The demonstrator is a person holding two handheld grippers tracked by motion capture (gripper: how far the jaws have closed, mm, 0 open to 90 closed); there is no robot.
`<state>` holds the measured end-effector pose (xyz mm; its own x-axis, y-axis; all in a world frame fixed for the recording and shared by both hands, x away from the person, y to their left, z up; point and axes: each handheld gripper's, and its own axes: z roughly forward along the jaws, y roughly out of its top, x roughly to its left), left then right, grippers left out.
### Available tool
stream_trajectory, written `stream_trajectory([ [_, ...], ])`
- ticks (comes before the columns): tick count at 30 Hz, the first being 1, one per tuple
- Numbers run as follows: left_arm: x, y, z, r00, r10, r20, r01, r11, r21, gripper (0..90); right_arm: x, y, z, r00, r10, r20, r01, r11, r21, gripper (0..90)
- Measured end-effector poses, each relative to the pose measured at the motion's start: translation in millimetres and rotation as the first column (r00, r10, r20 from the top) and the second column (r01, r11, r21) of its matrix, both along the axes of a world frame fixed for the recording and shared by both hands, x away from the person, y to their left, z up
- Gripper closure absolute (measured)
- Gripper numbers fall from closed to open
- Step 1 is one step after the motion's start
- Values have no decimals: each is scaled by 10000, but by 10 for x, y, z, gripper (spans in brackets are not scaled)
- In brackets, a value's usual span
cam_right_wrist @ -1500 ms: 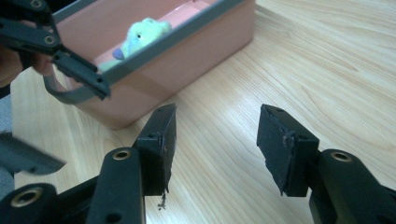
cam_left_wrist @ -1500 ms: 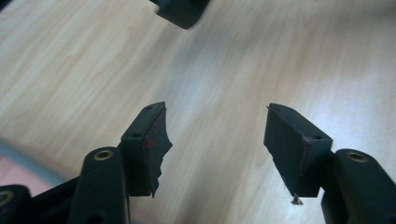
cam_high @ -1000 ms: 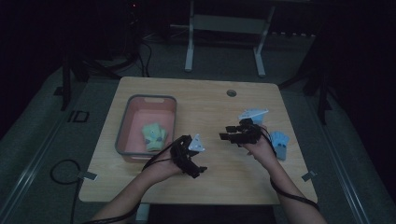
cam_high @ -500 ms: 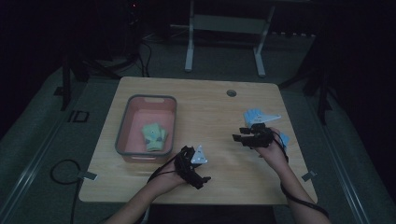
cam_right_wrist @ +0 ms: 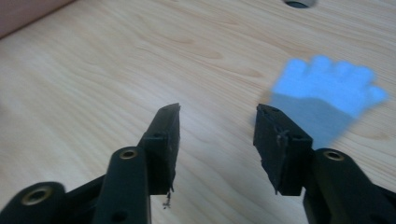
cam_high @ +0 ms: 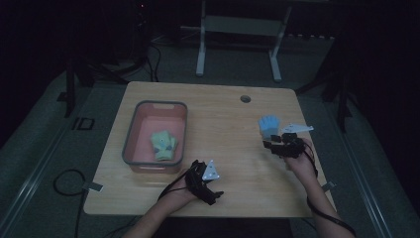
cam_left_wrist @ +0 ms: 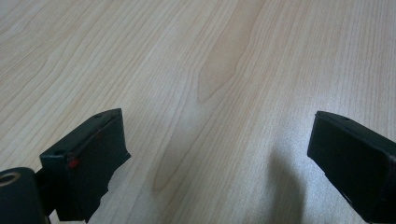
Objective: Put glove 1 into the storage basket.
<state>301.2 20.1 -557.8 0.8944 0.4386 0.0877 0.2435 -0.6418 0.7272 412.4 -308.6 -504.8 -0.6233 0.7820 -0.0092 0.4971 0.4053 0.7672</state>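
Note:
A blue glove (cam_high: 270,126) lies flat on the right side of the wooden table (cam_high: 228,114). In the right gripper view the blue glove (cam_right_wrist: 327,88) is just ahead and to the right of the jaws. My right gripper (cam_high: 267,144) hovers beside it, open, and its jaws have just been closing with nothing between them (cam_right_wrist: 217,112). My left gripper (cam_high: 216,192) is low near the table's front edge. It stands wide open (cam_left_wrist: 217,121) over bare wood. A green glove (cam_high: 163,145) lies in the pink bin (cam_high: 132,134).
The pink bin with a grey rim stands on the left half of the table. A round cable hole (cam_high: 245,98) sits near the far edge. Cables trail from both grippers over the front edge. A metal stand (cam_high: 237,29) is on the floor beyond the table.
My right gripper has slid to the right, uncovering the blue glove. My left gripper has sunk toward the table's front edge. The gloves and the bin have not moved.

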Motion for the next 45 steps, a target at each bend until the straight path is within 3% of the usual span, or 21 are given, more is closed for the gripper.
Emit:
stream_trajectory([
  [4,-31,-1,-15,9998,12,211,-13,10000,34,56,39,-87,-9,9996,-264,-18,264,9997,5,517],
  [14,-59,6,-44,9995,294,79,-293,9995,-113,52,286,-277,34,9936,-1124,-112,1124,9937,-6,523],
  [20,-72,21,-65,9989,438,-141,-441,9989,-171,34,503,-277,13,9913,-1270,-350,1269,9919,-42,557],
  [29,-64,50,-64,9990,431,-121,-435,9983,-376,34,928,-219,-159,9803,-1639,-1104,1611,9864,-338,557],
  [35,-60,62,-66,9989,465,-90,-469,9979,-453,35,1050,-174,-285,9785,-1627,-1266,1559,9858,-620,509],
  [37,-59,62,-68,9989,455,-101,-459,9980,-444,34,1066,-142,-340,9785,-1634,-1262,1514,9835,-995,507],
  [41,-65,55,-77,9990,439,-54,-441,9982,-405,35,1065,-103,-372,9803,-1600,-1161,1458,9818,-1213,592],
  [45,-71,51,-84,9991,408,-70,-410,9985,-374,35,1056,-78,-369,9791,-1615,-1237,1464,9816,-1224,757],
])
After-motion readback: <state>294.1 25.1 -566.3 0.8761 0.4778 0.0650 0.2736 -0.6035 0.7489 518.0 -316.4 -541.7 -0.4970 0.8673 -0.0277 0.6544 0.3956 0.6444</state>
